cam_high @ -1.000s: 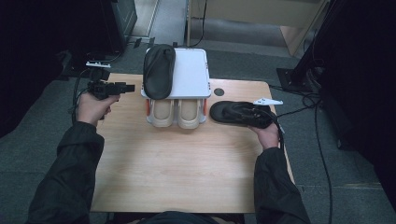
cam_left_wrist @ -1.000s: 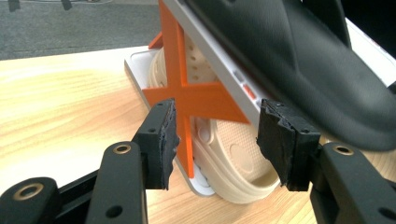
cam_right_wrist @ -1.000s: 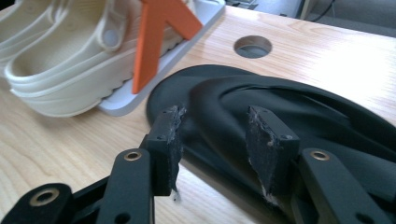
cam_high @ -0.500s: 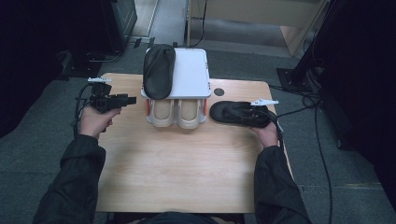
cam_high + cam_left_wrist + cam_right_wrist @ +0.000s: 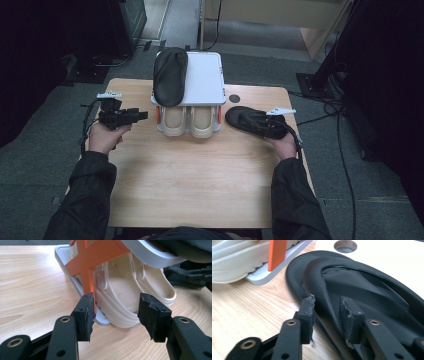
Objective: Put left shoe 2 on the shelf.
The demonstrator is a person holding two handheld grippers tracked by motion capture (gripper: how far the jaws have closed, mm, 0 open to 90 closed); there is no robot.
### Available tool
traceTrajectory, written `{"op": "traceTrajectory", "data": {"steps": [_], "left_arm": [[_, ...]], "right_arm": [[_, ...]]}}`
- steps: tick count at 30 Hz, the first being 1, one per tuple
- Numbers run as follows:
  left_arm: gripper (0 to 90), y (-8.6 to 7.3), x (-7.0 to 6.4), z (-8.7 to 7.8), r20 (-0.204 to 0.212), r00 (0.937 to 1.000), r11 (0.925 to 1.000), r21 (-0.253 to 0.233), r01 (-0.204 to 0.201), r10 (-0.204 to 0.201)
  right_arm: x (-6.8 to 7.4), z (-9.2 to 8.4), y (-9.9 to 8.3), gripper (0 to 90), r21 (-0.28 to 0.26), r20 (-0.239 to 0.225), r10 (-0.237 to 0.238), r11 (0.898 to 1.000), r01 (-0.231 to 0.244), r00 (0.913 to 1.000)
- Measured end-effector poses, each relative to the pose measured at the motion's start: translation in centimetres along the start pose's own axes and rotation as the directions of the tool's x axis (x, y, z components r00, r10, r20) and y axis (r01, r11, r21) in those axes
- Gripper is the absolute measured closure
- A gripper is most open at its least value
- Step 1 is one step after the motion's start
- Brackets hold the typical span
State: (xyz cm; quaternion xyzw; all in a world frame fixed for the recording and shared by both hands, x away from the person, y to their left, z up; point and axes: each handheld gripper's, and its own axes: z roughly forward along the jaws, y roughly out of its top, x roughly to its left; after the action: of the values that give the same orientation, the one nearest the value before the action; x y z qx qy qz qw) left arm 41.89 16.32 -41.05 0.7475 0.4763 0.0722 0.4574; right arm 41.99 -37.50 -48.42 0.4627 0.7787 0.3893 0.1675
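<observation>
straddling the strap and side edge of a black slipper (image 5: 362, 290) on the wooden table (image 5: 200, 185), the right gripper (image 5: 327, 307) has just been closing its jaws, one pad outside the sole and one inside the strap, though whether they already pinch it cannot be told. the slipper lies just right of the two-tier shoe rack (image 5: 205, 82), which carries a second black slipper (image 5: 170, 75) on top and cream clogs (image 5: 189, 120) below. the left gripper (image 5: 115, 312) hovers with jaws apart and nothing between them, aimed at the clogs beside the rack's orange brace (image 5: 92, 262).
</observation>
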Motion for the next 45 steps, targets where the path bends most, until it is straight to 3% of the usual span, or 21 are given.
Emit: {"op": "traceTrajectory", "data": {"steps": [7,13,16,19,22,26,31,38,45], "left_arm": [[47.5,-0.9,0.2,0.7,0.004,1.0,0.9999,0.015,0.003,-0.003],[48.0,-1.2,0.6,1.3,0.002,0.9999,0.9996,0.027,0.011,-0.011],[48.1,-1.2,0.5,1.4,0.007,0.9999,0.9996,0.026,0.013,-0.013],[48.1,-1.3,0.6,1.5,0.007,0.9999,0.9995,0.031,0.01,-0.01],[48.0,-1.4,0.6,1.5,0.006,0.9999,0.9994,0.033,0.011,-0.012],[48.0,-1.4,0.6,1.6,0.008,0.9999,0.9993,0.036,0.011,-0.011],[48.1,-1.5,0.5,1.9,0.007,1.0,0.999,0.045,0.001,-0.002],[47.9,-1.5,0.8,1.9,0.003,1.0,0.9995,0.03,0.004,-0.004],[47.9,-1.6,1.0,1.9,0.005,1.0,0.9997,0.024,0.001,-0.002]], "right_arm": [[1.4,0.3,0.3,78.5,0.021,-0.011,0.021,1.0,-0.021,0.9997],[2.2,1.0,0.7,80.0,0.007,0.024,0.059,0.998,-0.059,0.998],[2.1,1.3,0.7,77.8,-0.006,0.02,0.103,0.995,-0.103,0.9945],[2.4,1.3,0.7,67.1,-0.003,-0.004,0.096,0.995,-0.096,0.9954],[2.7,0.5,0.8,66.0,0.004,-0.016,0.081,0.997,-0.081,0.9966],[2.7,-1.2,0.7,66.5,-0.038,-0.03,0.085,0.996,-0.087,0.9959],[2.2,-3.0,0.3,70.7,-0.075,-0.015,0.097,0.992,-0.098,0.9952],[1.2,-3.1,-1.0,76.8,-0.024,0.037,0.1,0.995,-0.099,0.9943],[1.2,-2.3,-1.6,78.3,0.018,0.048,0.094,0.995,-0.095,0.9944]]}}
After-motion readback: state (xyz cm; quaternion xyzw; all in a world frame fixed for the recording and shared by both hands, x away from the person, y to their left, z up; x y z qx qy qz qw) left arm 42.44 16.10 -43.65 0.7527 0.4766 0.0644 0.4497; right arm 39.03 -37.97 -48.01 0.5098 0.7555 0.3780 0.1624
